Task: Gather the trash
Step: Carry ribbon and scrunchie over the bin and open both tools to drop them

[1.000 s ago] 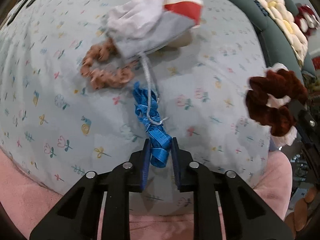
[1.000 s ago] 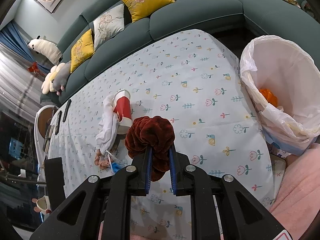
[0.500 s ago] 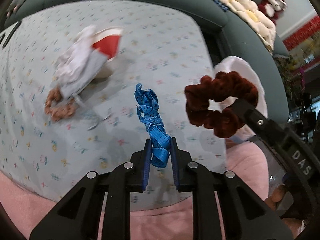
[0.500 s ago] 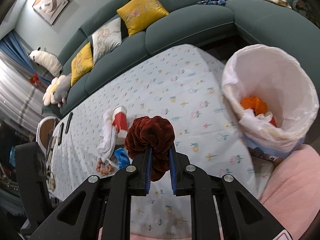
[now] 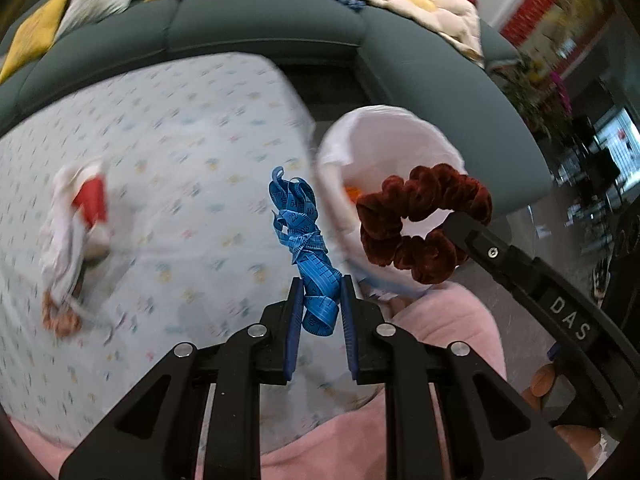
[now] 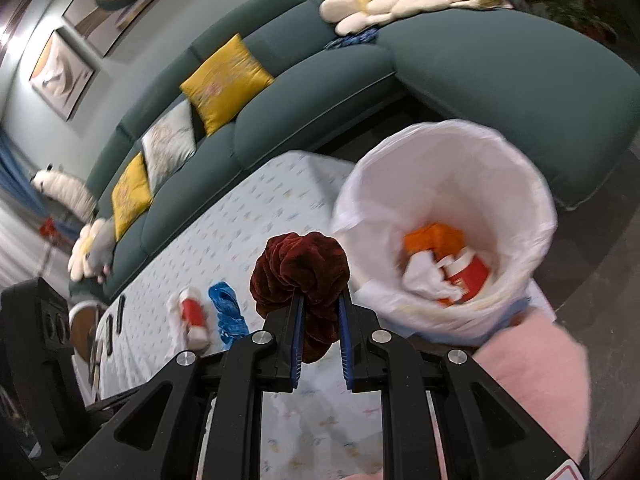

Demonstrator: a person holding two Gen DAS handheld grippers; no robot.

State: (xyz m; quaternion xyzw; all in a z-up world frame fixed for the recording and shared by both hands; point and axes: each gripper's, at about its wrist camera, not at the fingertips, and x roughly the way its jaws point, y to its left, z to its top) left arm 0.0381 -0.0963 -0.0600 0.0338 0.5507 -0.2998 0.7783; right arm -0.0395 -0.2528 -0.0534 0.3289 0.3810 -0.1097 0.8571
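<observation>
My left gripper [image 5: 319, 296] is shut on a crumpled blue measuring tape [image 5: 306, 236] and holds it in the air above the table's right end. My right gripper [image 6: 320, 312] is shut on a dark red velvet scrunchie [image 6: 300, 272], which also shows in the left wrist view [image 5: 420, 224] in front of the bin. The white-lined trash bin [image 6: 516, 184] stands just past the table's end, to the right of the scrunchie; it holds orange, white and red trash [image 6: 444, 264]. The blue tape shows in the right wrist view [image 6: 228, 312] to the left.
A red paper cup with white cloth [image 5: 80, 216] and a brownish scrunchie [image 5: 60, 316] lie on the floral tablecloth [image 5: 192, 152]. A teal sofa [image 6: 480, 64] with yellow cushions [image 6: 228, 80] curves behind the table and bin. A pink cushion [image 5: 452, 320] lies at the near edge.
Both grippers have swung right toward the bin with their loads. The bin now fills more of both views, and the cup and cloth have dropped back to the left.
</observation>
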